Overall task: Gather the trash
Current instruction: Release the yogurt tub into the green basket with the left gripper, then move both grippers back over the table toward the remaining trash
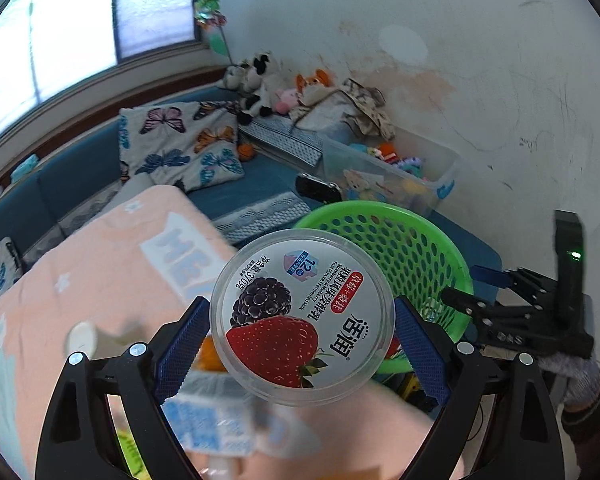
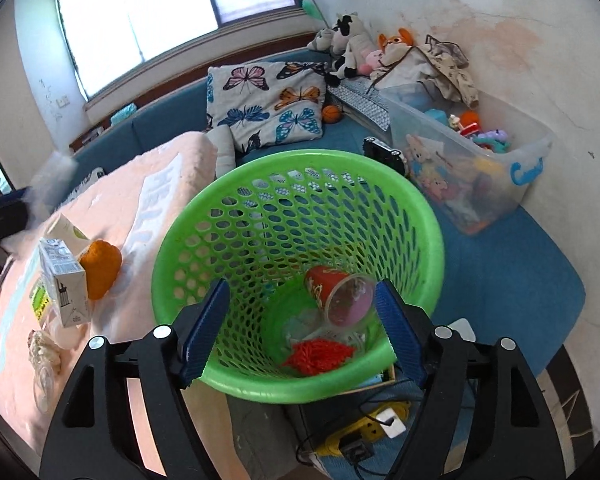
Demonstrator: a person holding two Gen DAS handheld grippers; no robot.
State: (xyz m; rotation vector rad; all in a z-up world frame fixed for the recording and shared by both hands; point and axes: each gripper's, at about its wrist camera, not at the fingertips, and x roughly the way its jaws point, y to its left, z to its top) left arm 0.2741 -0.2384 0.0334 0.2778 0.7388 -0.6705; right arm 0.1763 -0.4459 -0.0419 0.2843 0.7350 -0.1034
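- The left gripper (image 1: 302, 354) jaws are pinching the yogurt cup (image 1: 302, 316), lid facing the camera, at lower centre.
- The green basket (image 1: 412, 240) is lying just beyond, to the upper right.
- The right gripper (image 2: 302, 334) jaws are spread, holding nothing.

green basket (image 1: 400, 248): lower left part hidden behind the yogurt tub (image 1: 302, 316) in the centre of the left wrist view.
milk carton (image 1: 212, 420): blurred at the lower middle of that view, print unreadable, top covered by the tub.
orange object (image 1: 211, 354): only a sliver shows beside the left finger pad.
yellow power strip (image 2: 364, 432): partly hidden under the basket at the bottom of the right wrist view.
clear wrapper (image 2: 44, 380): lower left edge, too blurred to identify.
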